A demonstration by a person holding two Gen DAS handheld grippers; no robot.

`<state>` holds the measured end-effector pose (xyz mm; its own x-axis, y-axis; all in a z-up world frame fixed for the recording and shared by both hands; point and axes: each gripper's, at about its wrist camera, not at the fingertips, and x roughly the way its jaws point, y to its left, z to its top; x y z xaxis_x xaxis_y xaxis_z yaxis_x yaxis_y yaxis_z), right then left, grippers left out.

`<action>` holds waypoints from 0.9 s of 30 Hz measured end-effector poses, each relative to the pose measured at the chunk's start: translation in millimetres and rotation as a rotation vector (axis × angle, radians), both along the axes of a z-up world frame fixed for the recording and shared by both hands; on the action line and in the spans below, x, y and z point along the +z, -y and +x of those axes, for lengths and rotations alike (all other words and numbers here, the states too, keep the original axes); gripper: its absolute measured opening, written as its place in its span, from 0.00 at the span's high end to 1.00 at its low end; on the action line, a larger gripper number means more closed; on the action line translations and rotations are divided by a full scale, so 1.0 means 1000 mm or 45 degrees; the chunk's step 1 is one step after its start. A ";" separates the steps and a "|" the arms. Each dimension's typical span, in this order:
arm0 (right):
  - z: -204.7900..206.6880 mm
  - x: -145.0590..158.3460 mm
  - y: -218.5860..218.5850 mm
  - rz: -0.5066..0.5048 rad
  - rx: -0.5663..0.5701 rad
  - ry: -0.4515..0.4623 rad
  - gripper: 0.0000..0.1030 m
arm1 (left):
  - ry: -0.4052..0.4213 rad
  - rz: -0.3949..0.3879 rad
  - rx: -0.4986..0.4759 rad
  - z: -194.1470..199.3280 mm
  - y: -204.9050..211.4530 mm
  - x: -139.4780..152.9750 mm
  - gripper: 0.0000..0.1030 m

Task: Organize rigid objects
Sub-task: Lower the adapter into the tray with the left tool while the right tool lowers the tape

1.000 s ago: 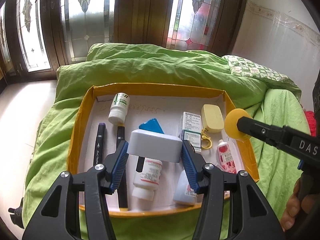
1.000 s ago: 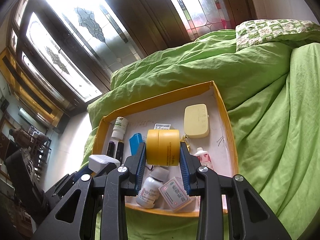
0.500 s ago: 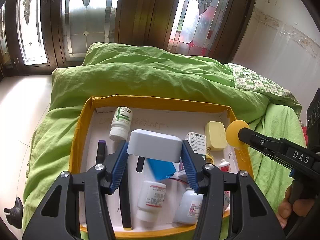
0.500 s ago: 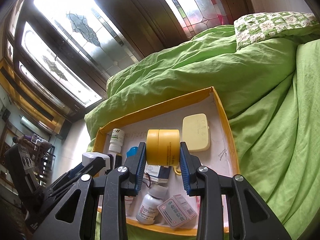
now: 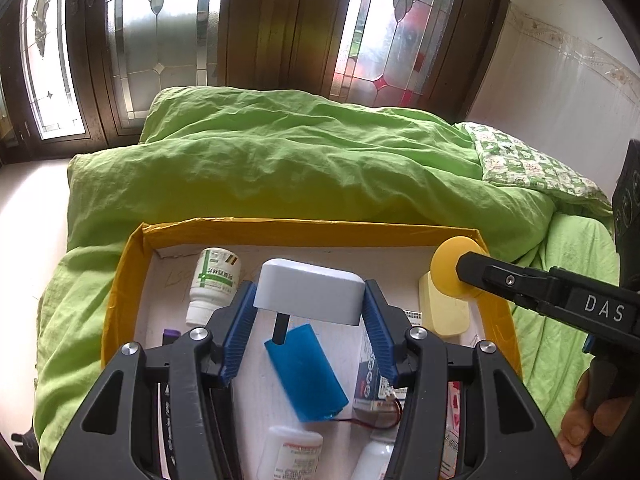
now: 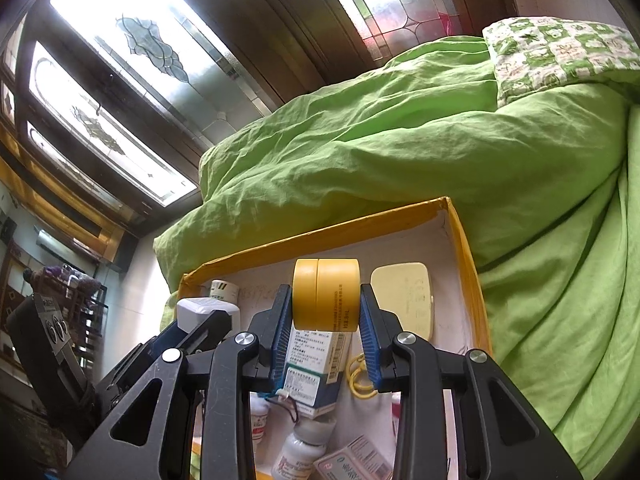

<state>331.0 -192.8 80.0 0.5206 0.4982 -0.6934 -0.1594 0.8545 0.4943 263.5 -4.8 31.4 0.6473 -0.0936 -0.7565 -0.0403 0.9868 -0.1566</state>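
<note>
- White adapter (image 5: 310,293), smooth, rounded, clamped in left gripper (image 5: 309,330) above tray (image 5: 124,280)
- Right gripper (image 6: 325,334) clamps yellow round jar (image 6: 326,300); printed lettering legible only in right view

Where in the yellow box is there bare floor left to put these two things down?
Bare floor runs along the box's far wall, between the green-label bottle and the cream case. The near half is crowded: blue block, medicine carton, bottles, pens.

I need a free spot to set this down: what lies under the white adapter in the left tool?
Under the white adapter, held above the yellow tray, lies a blue case on the white floor. Whatever the adapter itself covers is hidden.
</note>
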 end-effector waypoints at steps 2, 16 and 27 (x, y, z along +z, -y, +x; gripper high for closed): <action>0.006 -0.002 -0.001 -0.019 0.006 -0.008 0.72 | -0.007 0.001 -0.002 0.003 0.000 -0.005 0.50; 0.032 -0.010 -0.018 -0.146 0.084 -0.010 0.72 | -0.051 0.016 0.010 0.023 -0.003 -0.028 0.50; 0.041 -0.028 -0.026 -0.204 0.122 -0.037 0.72 | -0.079 -0.013 0.030 0.033 -0.009 -0.039 0.50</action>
